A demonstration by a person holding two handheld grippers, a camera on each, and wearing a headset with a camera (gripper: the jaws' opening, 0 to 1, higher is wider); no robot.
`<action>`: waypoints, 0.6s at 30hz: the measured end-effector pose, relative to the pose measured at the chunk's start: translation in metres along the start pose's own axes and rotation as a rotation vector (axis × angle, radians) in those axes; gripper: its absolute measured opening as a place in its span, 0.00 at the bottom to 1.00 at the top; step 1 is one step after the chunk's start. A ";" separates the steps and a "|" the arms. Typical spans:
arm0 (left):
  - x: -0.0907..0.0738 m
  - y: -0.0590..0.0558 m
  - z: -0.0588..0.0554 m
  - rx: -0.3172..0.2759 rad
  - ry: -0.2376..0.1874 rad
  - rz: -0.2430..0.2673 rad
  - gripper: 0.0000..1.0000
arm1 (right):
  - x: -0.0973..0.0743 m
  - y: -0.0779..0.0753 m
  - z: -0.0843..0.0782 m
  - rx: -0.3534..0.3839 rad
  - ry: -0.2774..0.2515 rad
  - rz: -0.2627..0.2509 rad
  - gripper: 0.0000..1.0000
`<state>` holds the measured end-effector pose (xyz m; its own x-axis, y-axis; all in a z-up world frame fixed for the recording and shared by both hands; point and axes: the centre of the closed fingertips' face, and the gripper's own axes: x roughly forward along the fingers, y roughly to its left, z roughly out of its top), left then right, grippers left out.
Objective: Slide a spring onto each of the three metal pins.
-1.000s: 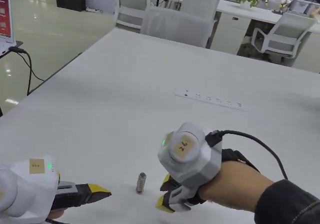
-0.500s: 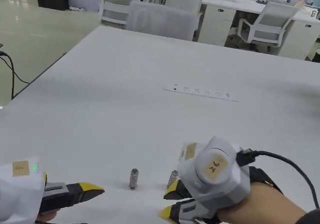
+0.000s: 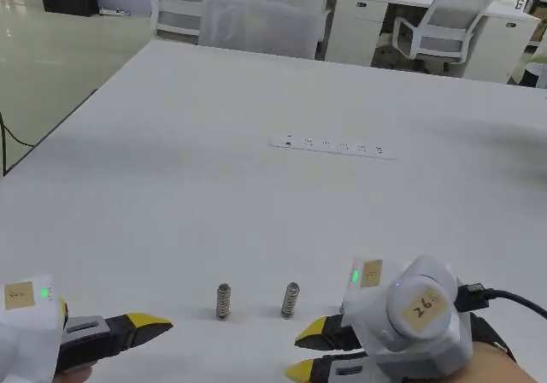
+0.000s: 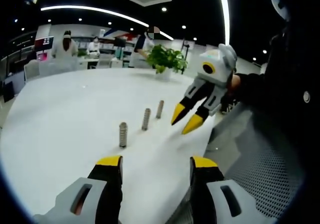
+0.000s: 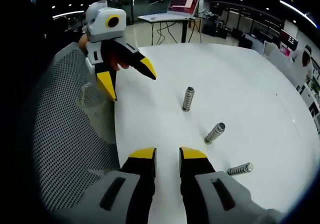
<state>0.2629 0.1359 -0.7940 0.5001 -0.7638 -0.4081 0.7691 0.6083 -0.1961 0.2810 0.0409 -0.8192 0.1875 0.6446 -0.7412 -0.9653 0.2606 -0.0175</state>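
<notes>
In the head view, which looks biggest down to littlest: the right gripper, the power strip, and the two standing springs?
1. The right gripper, though it is nearest the camera.
2. The power strip, farther back.
3. The left spring and the right spring: they look alike, so no ranking between them.

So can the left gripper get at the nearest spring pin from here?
Probably yes: the left gripper, jaws open, faces the nearest spring pin across bare table, with the right gripper off to one side.
</notes>
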 end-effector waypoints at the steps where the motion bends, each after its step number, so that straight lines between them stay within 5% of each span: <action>1: 0.000 0.000 0.000 -0.001 0.001 0.000 0.49 | -0.002 -0.004 -0.002 0.010 -0.008 -0.009 0.16; 18: -0.001 0.004 -0.001 -0.004 0.010 0.019 0.53 | -0.024 -0.028 -0.020 0.093 -0.040 -0.061 0.16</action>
<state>0.2652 0.1390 -0.7955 0.5108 -0.7500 -0.4202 0.7577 0.6237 -0.1922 0.2994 0.0036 -0.8143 0.2540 0.6531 -0.7134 -0.9312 0.3646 0.0022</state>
